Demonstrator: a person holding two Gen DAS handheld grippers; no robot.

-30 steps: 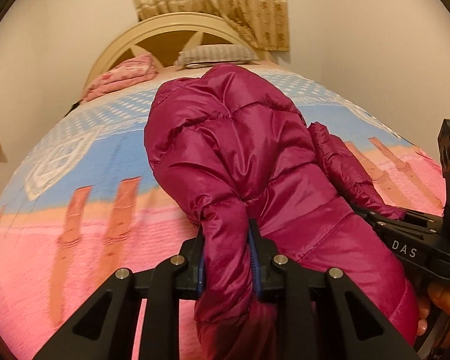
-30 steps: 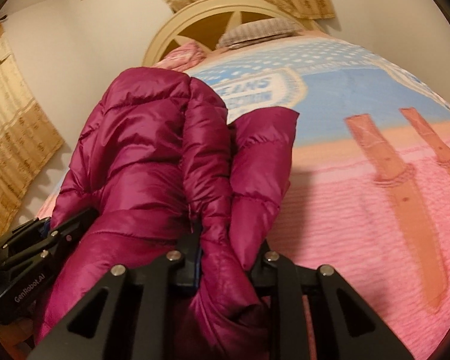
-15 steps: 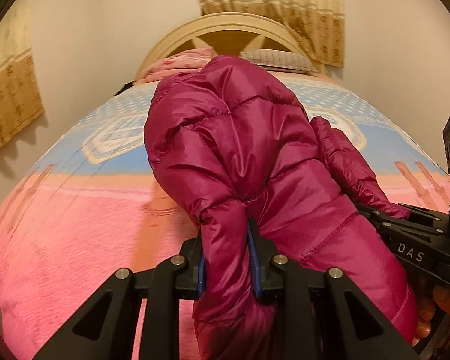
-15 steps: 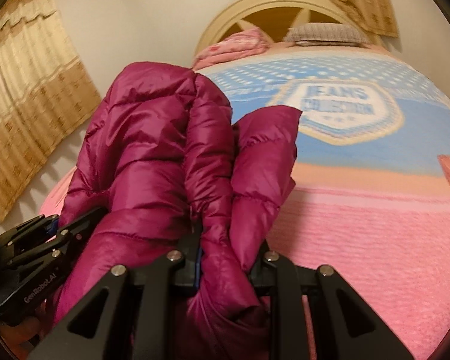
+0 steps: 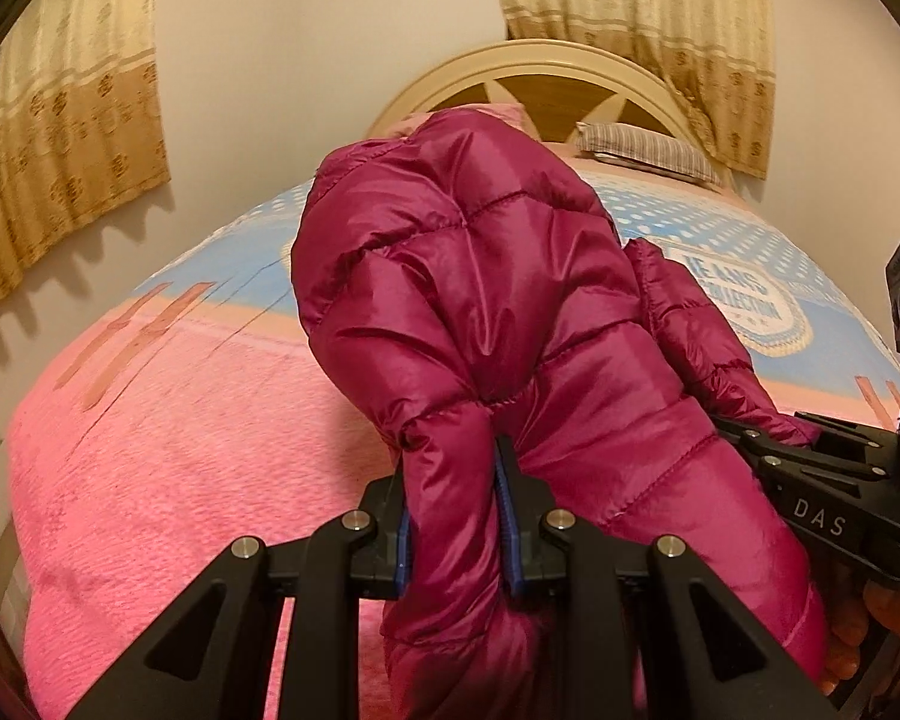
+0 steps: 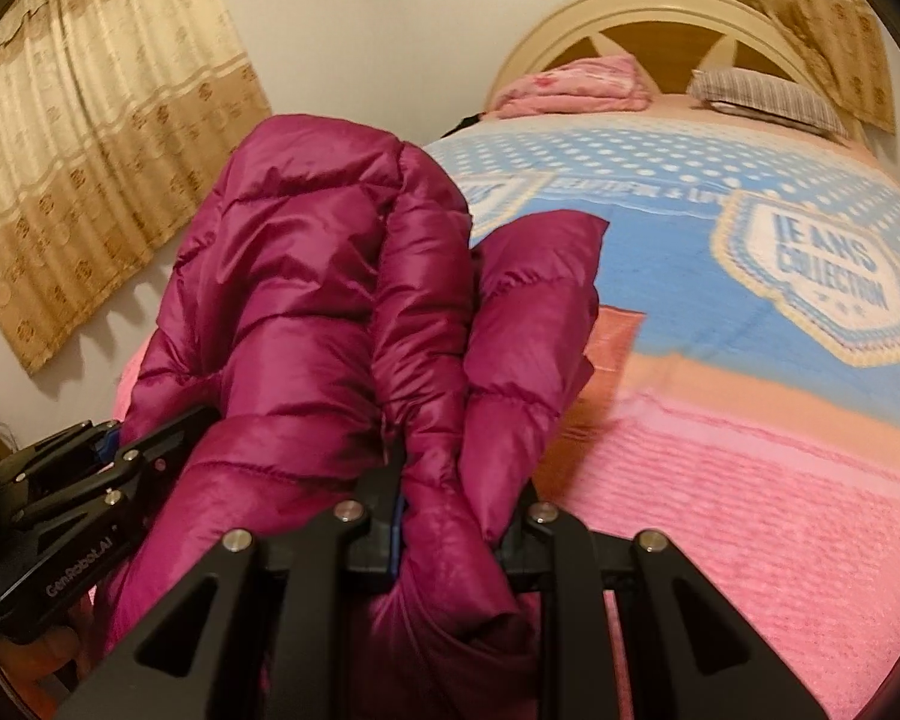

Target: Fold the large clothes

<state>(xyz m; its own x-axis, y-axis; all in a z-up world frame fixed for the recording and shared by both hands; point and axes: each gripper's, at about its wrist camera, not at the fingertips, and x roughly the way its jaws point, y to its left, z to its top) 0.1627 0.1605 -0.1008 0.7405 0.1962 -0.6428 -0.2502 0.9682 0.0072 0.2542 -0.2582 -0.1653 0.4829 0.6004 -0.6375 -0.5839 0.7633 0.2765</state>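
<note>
Both views have swung leftward across the bed (image 5: 150,450). Left fingers (image 5: 453,510) and right fingers (image 6: 456,516) pinch the jacket (image 5: 480,300); slick folds toward twelve o'clock could slip.

Glossy quilted jacket (image 5: 480,312), fuzzy woven blanket (image 5: 168,450), wooden headboard (image 5: 546,69)

1. Warm, dim indoor light; the curtain (image 5: 60,138) casts scalloped shadows on the wall.
2. Sheen glints on the jacket (image 5: 480,300).
3. Fisheye bending, dark corners; right view slightly blurred.
</note>
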